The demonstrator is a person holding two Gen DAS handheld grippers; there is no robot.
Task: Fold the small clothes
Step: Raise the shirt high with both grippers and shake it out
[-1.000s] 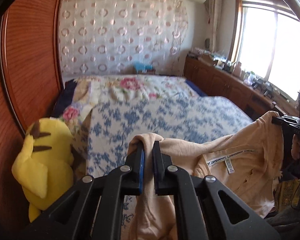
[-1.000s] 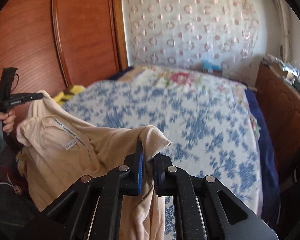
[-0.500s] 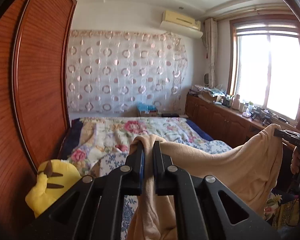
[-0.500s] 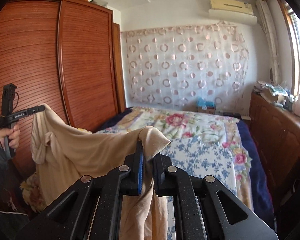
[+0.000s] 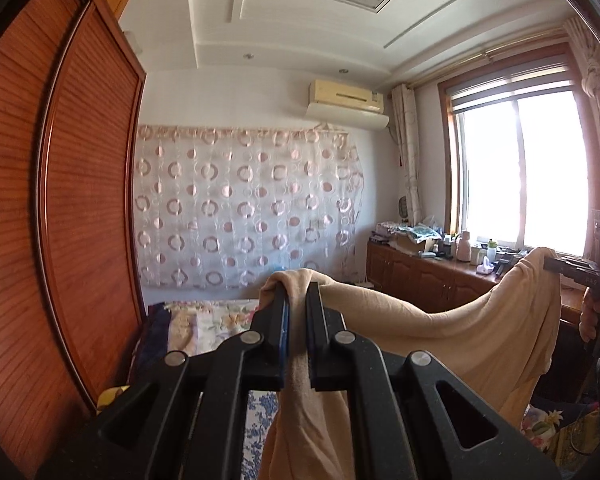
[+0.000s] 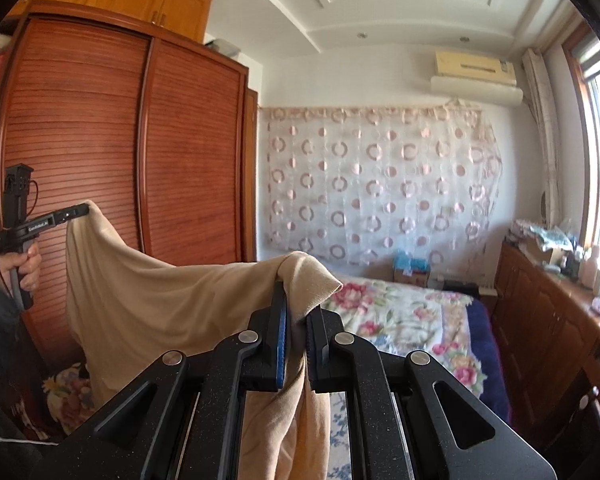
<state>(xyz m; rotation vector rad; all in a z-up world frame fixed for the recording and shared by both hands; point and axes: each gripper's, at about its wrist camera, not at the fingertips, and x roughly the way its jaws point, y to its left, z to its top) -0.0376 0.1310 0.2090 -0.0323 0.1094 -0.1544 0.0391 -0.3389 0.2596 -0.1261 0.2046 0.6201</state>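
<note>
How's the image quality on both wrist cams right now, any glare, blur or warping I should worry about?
Left wrist view: the window is blown out white, with a warm flare at the right edge; the beige garment stays readable. Right wrist view: evenly lit, the garment and the bed sharp. Both: fisheye bends the wardrobe doors, and dark vignetting fills the corners.
</note>
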